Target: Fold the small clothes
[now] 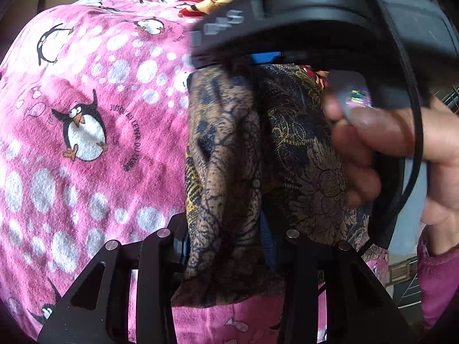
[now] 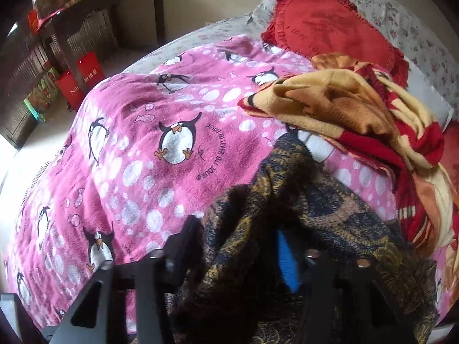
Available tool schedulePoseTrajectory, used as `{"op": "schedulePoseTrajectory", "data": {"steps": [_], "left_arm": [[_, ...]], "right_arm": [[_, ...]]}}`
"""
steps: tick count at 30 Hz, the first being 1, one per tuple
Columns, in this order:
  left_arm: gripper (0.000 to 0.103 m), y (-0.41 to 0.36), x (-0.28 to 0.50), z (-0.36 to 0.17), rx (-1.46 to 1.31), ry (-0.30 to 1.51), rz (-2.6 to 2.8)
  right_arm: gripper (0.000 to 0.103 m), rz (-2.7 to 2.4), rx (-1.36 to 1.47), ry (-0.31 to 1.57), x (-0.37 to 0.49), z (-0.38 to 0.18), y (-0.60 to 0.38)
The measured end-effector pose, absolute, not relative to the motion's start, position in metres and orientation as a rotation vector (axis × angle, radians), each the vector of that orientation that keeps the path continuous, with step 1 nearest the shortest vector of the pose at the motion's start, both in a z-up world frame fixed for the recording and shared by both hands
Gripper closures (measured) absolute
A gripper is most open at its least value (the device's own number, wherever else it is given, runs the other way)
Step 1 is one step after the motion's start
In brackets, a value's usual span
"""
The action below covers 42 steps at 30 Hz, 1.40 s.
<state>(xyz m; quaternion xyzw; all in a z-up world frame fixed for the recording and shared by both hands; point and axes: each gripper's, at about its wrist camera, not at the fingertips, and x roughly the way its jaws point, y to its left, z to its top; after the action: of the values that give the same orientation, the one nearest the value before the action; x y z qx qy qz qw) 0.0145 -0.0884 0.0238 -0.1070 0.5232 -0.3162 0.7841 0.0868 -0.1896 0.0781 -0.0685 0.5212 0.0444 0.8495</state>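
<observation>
Patterned brown, gold and navy cloth [image 1: 229,172] is the one garment I can count in either view, and it hangs bunched between my two grippers above the pink penguin blanket [image 1: 86,114]. From the left wrist camera I see its folds running as one long gathered band from the left gripper [image 1: 229,246] at the bottom up to the right gripper [image 1: 258,60] near the top, so its long axis goes roughly away from that camera, with a loose end drooping below my left fingers onto the blanket. A wider flap spreads to the right, behind the hand [image 1: 387,149] that holds the right tool.

My left gripper's jaws are clenched on the gathered cloth, which fills the gap between them. From the right wrist camera the same cloth [image 2: 287,215] is heaped over the right gripper [image 2: 246,246], covering much of both fingers; one blue pad [image 2: 287,258] shows through. The fabric sits between those jaws, but I cannot tell whether they actually pinch it.

Counting the rest: one pink blanket with several penguins printed on it, one red frilled cushion [image 2: 330,31] at the head of the bed, one crumpled yellow-and-red fleece [image 2: 358,109] lying just beyond the garment, and two red bags [image 2: 80,77] standing on the floor by a dark shelf unit [image 2: 100,23].
</observation>
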Motion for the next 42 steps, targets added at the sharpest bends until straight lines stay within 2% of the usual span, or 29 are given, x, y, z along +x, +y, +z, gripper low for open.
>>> {"op": "schedulePoseTrajectory", "data": {"steps": [1, 2, 5, 8, 11, 17, 22, 26, 31, 34, 35, 36, 37, 38, 39, 42], "left_arm": [[0.059, -0.088, 0.014, 0.024, -0.227, 1.131, -0.680], [0.058, -0.087, 0.012, 0.024, -0.219, 1.128, -0.678], [0.059, -0.090, 0.004, 0.030, -0.185, 1.122, -0.672], [0.078, -0.110, -0.014, 0.052, -0.167, 1.088, -0.744], [0.083, -0.137, -0.037, 0.084, -0.091, 1.030, -0.826], [0.085, -0.205, -0.072, 0.124, 0.006, 0.993, -0.973], [0.085, -0.276, -0.107, 0.139, 0.096, 0.977, -1.085], [0.085, -0.334, -0.132, 0.123, 0.152, 1.017, -1.135], [0.085, -0.372, -0.146, 0.100, 0.190, 1.063, -1.178], [0.076, -0.382, -0.149, 0.097, 0.197, 1.109, -1.211], [0.070, -0.377, -0.149, 0.103, 0.190, 1.119, -1.233], [0.057, -0.373, -0.150, 0.109, 0.197, 1.112, -1.238], [0.051, -0.365, -0.150, 0.115, 0.205, 1.089, -1.234], [0.045, -0.352, -0.153, 0.123, 0.215, 1.034, -1.218], [0.041, -0.340, -0.151, 0.130, 0.225, 0.986, -1.195], [0.039, -0.310, -0.143, 0.141, 0.284, 0.909, -1.084]], "right_arm": [[0.081, 0.109, -0.122, 1.088, 0.083, 0.083, -0.196], [0.086, 0.133, -0.084, 1.080, 0.078, 0.089, -0.204], [0.087, 0.171, 0.005, 1.039, 0.060, 0.111, -0.229], [0.089, 0.170, 0.039, 0.995, 0.039, 0.133, -0.250], [0.089, 0.154, 0.062, 0.956, 0.019, 0.153, -0.274], [0.091, 0.083, 0.102, 0.881, -0.026, 0.190, -0.341], [0.091, -0.027, 0.140, 0.854, -0.073, 0.198, -0.410], [0.091, -0.129, 0.192, 0.872, -0.108, 0.182, -0.468], [0.091, -0.253, 0.252, 0.916, -0.133, 0.142, -0.522], [0.090, -0.293, 0.326, 0.927, -0.138, 0.111, -0.543], [0.085, -0.297, 0.344, 0.927, -0.142, 0.104, -0.548], [0.078, -0.305, 0.352, 0.925, -0.145, 0.102, -0.550], [0.065, -0.322, 0.358, 0.915, -0.151, 0.104, -0.552], [0.059, -0.332, 0.374, 0.891, -0.160, 0.110, -0.553], [0.058, -0.318, 0.402, 0.862, -0.171, 0.117, -0.552], [0.053, -0.240, 0.497, 0.800, -0.209, 0.134, -0.546]]}}
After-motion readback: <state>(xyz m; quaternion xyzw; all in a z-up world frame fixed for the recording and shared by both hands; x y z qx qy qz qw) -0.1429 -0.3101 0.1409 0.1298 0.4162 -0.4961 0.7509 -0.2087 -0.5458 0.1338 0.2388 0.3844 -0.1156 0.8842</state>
